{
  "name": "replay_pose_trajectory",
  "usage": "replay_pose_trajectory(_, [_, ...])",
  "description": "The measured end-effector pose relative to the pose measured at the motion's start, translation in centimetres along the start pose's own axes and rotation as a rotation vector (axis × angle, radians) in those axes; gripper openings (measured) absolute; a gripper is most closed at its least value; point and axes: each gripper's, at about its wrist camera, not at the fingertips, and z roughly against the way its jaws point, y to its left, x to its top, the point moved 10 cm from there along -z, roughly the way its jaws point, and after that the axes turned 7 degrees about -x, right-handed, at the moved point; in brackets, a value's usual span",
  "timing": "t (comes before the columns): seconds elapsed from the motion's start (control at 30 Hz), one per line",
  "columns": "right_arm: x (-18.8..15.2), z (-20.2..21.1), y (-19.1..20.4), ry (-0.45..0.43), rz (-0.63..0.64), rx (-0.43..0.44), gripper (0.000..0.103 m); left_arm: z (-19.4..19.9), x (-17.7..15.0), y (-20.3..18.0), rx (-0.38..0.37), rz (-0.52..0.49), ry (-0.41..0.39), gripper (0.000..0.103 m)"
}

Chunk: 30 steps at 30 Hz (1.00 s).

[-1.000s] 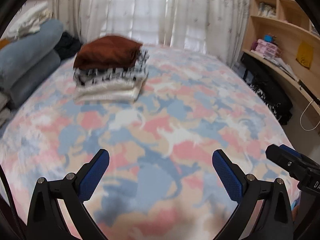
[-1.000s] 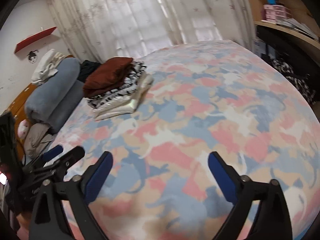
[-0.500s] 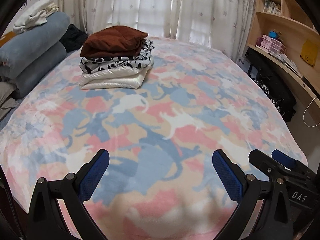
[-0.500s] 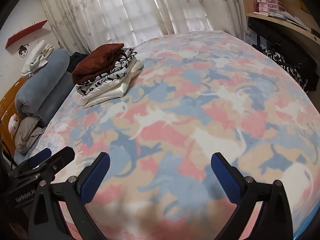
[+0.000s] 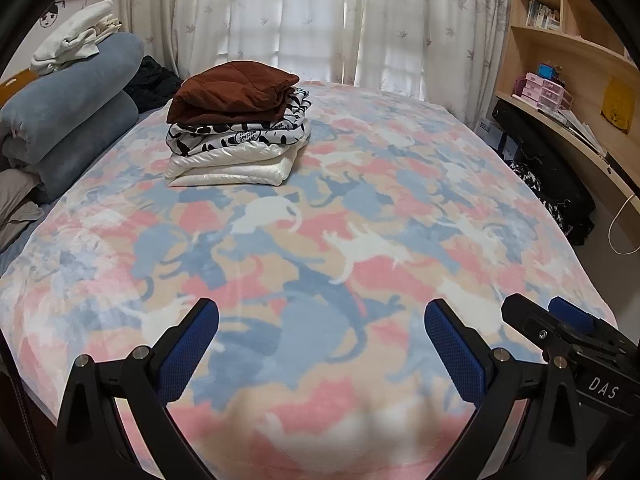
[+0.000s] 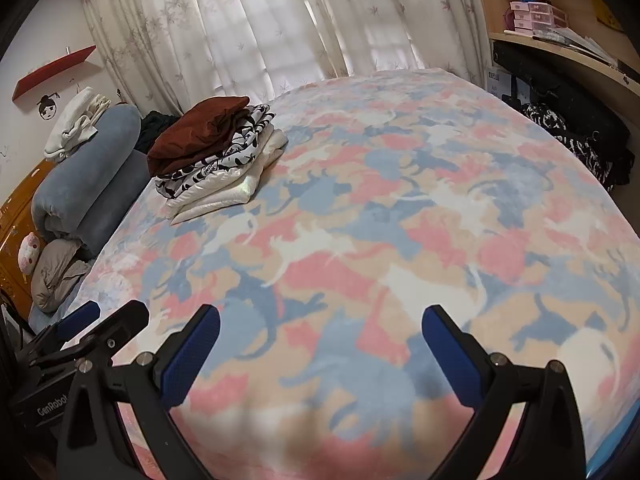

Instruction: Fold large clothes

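Ahead of the fingers we see a bed (image 5: 360,240) in cat-print blanket, curtains (image 5: 320,20) behind it, rolled blue bedding (image 5: 68,120) far left, wooden shelves (image 5: 580,60) far right, red wall shelf (image 6: 52,72) upper left.

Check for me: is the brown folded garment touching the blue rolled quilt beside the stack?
Apart. The left wrist view shows the brown folded garment atop the stack, with dark clothing and bedspread between it and the blue rolled quilt.
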Motion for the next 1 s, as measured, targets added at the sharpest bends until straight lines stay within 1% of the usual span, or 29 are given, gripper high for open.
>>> replay_pose_trajectory(0.4, [-0.2,0.1,-0.2,0.014,-0.006,-0.002,0.101,-0.4,-0.1,0.6,0.006,0.017,0.026,0.102])
replay_pose_trajectory(0.57, [-0.2,-0.1,-0.3,0.023,-0.015,0.011,0.101,-0.5,-0.3,0.8,0.005,0.028,0.035,0.102])
replay_pose_trajectory(1.0, [-0.7,-0.4,-0.1,0.030,-0.014,0.006,0.101,-0.7,-0.7,1.1,0.011,0.036,0.040,0.102])
